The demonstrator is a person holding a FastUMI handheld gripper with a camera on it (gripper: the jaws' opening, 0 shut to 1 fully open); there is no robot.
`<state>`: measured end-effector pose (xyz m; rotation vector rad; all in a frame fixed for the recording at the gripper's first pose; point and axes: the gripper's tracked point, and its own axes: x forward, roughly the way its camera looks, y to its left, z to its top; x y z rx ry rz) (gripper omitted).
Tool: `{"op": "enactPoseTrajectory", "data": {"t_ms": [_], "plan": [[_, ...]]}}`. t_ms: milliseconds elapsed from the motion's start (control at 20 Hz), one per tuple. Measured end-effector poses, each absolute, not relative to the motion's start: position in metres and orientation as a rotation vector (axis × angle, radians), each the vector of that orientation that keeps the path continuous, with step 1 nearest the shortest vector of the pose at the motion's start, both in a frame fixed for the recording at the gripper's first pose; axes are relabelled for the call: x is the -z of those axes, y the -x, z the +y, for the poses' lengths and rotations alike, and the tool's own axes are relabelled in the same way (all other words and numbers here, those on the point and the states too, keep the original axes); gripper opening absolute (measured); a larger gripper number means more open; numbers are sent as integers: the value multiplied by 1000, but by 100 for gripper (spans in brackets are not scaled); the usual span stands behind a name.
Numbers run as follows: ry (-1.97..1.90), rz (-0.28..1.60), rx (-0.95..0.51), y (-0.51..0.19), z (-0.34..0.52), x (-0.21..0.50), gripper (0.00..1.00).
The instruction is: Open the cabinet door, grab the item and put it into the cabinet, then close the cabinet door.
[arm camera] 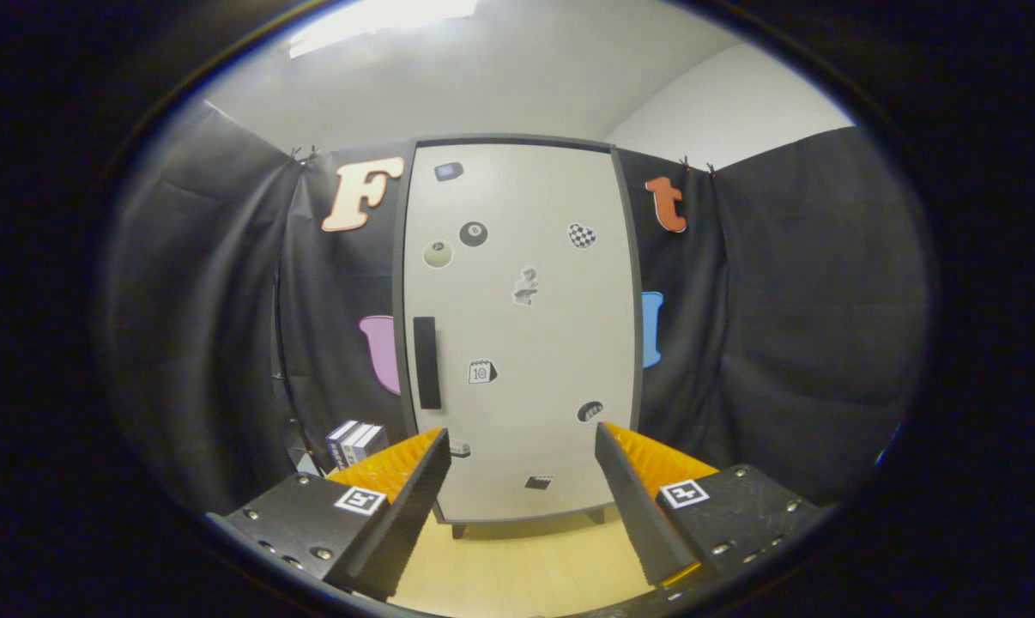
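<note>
A tall pale cabinet (517,326) with a dark frame stands straight ahead, its door closed and dotted with several small stickers. A black vertical handle (426,362) sits on the door's left side, at about mid height. A small stack of boxes (356,441) stands on the floor left of the cabinet, just beyond the left finger. My gripper (522,442) is open, well short of the door, with nothing between its fingers.
Black cloth walls close in on both sides of the cabinet. A light wooden surface (517,566) runs from under the fingers up to the cabinet's short feet.
</note>
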<state>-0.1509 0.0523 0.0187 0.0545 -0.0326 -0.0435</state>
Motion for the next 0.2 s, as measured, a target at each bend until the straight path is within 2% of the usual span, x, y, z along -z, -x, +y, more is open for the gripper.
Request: {"op": "enactPoseTrajectory", "data": {"t_ms": [200], "plan": [[-36,-45,40,154,58,-19,100]]}}
